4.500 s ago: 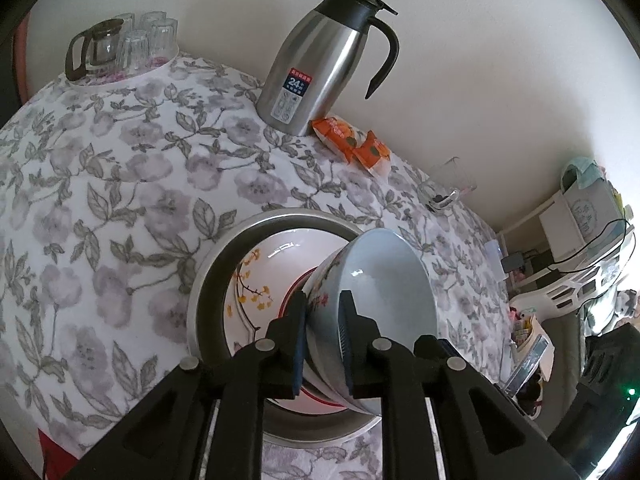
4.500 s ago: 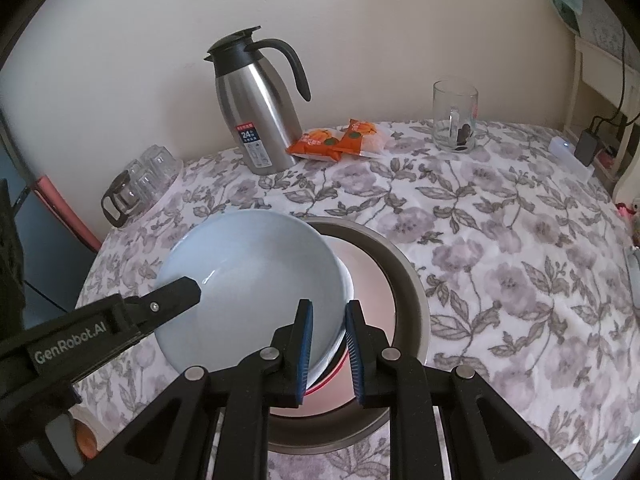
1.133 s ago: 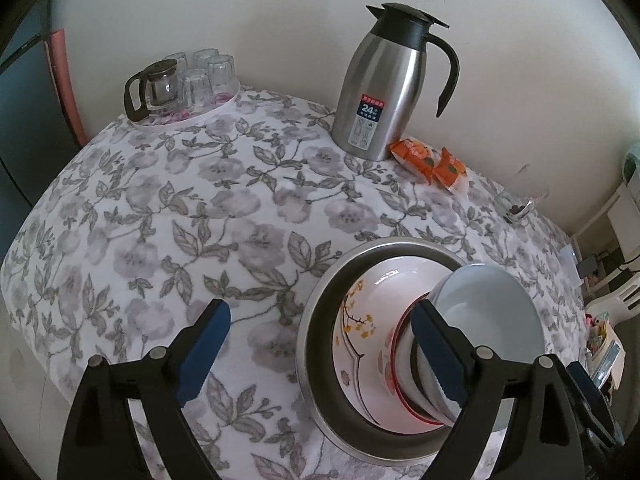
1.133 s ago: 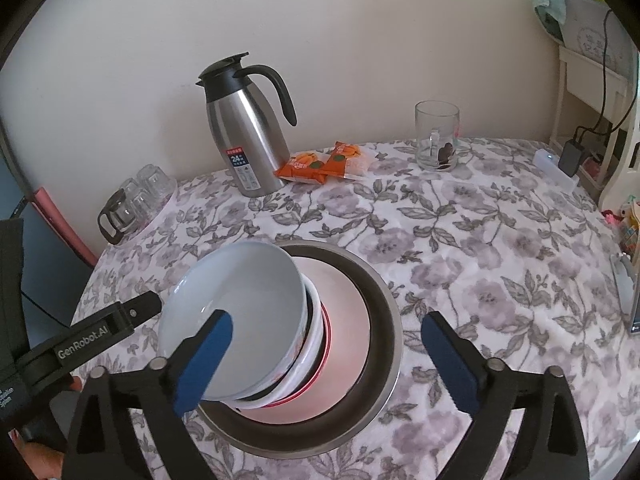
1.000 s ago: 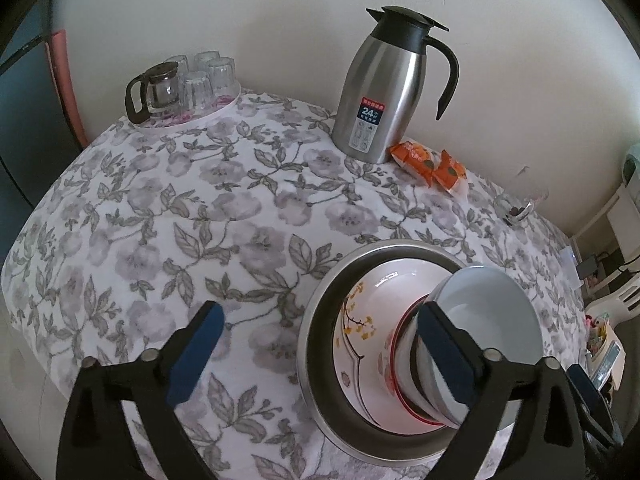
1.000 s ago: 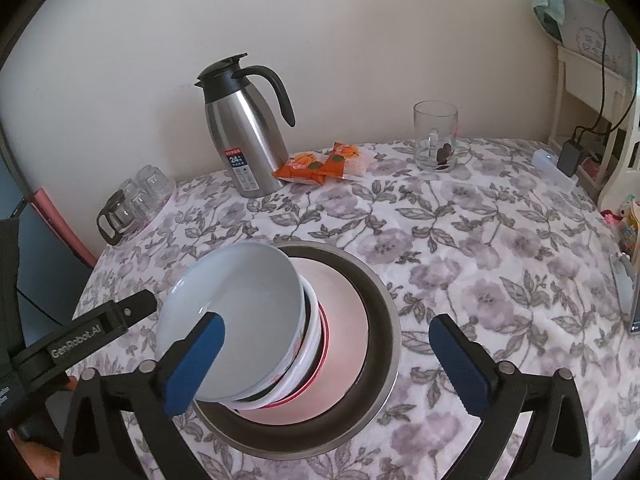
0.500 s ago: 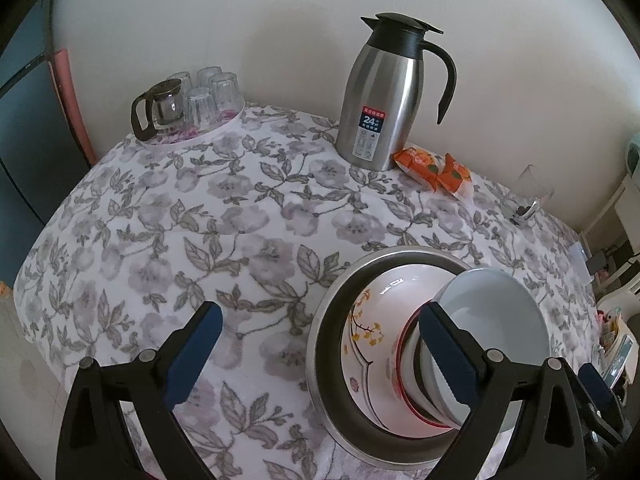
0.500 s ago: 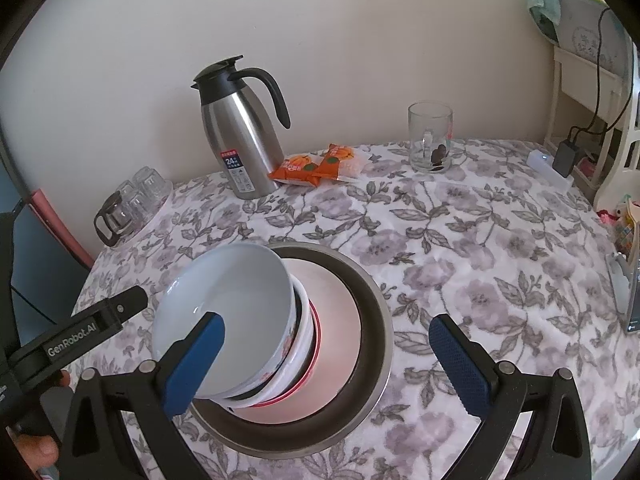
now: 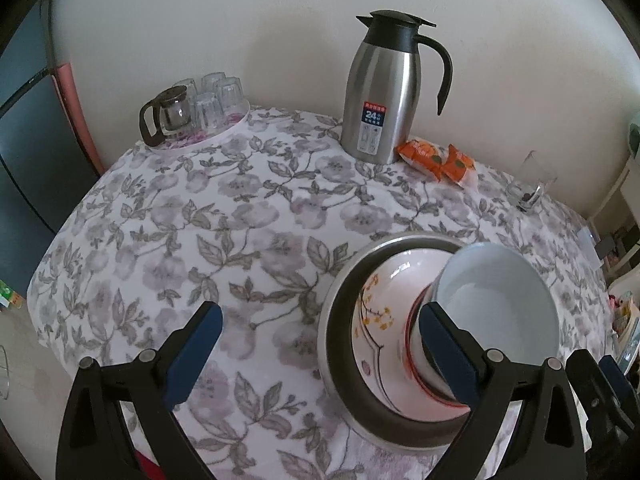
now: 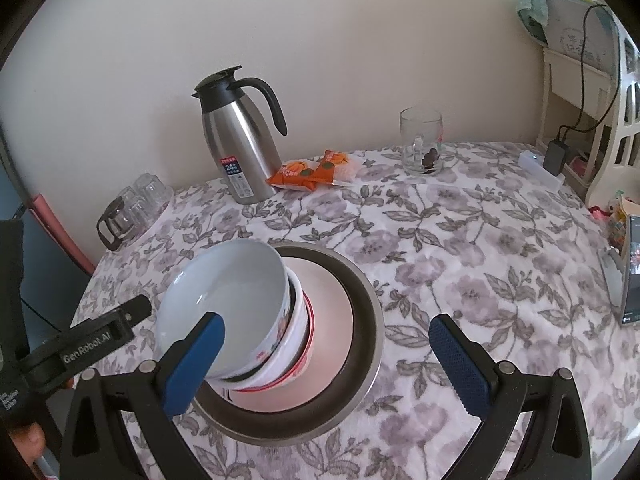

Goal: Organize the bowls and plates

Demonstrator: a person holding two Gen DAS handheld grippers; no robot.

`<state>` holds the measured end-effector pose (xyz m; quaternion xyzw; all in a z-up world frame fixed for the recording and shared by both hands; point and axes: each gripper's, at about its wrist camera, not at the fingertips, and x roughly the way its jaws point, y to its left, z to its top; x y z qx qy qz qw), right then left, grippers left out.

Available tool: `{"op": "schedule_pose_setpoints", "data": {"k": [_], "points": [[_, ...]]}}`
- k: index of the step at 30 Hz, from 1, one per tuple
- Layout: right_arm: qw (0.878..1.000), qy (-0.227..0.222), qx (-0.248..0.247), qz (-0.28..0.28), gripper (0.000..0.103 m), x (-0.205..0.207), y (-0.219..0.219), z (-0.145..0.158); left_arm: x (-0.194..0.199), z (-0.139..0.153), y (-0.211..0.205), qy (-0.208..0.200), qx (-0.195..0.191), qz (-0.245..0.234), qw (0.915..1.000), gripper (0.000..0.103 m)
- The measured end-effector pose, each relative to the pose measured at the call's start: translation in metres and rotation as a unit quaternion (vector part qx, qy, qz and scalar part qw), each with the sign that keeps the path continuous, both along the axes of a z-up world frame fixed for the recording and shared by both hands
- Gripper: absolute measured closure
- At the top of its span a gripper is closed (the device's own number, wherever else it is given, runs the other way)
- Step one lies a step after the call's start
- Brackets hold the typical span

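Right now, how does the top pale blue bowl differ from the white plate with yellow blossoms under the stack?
The pale blue bowl is deep and plain inside; the blossom plate is wider, shallower and painted with a yellow-flowered branch. The pale blue bowl sits topmost, its opening tilted; the blossom plate lies at the bottom, directly in the metal basin. Both are round, glossy, and in that same stack, with neither claw touching them.

Nested bowls [image 10: 240,312] lean tilted inside metal basin [image 10: 360,292].
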<state>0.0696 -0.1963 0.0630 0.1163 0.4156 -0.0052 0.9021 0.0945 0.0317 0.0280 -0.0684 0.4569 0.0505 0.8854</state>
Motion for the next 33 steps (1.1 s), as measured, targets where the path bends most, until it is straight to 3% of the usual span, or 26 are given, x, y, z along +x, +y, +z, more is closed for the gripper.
{"op": "schedule_pose_setpoints", "data": {"k": [16, 23, 33], "points": [[1.0, -0.008, 0.015, -0.002, 0.0, -0.036, -0.005, -0.002, -0.042, 0.003, 0.01, -0.003, 0.004, 0.006, 1.0, 0.004], [1.0, -0.003, 0.011, 0.002, 0.0, -0.046, 0.0, -0.004, -0.053, -0.005, 0.006, 0.017, 0.004, -0.014, 0.9998, 0.004], [1.0, 0.009, 0.0, 0.019, 0.0, -0.059, 0.012, -0.011, -0.065, -0.019, 0.0, 0.051, 0.037, -0.036, 0.9974, 0.004]]}}
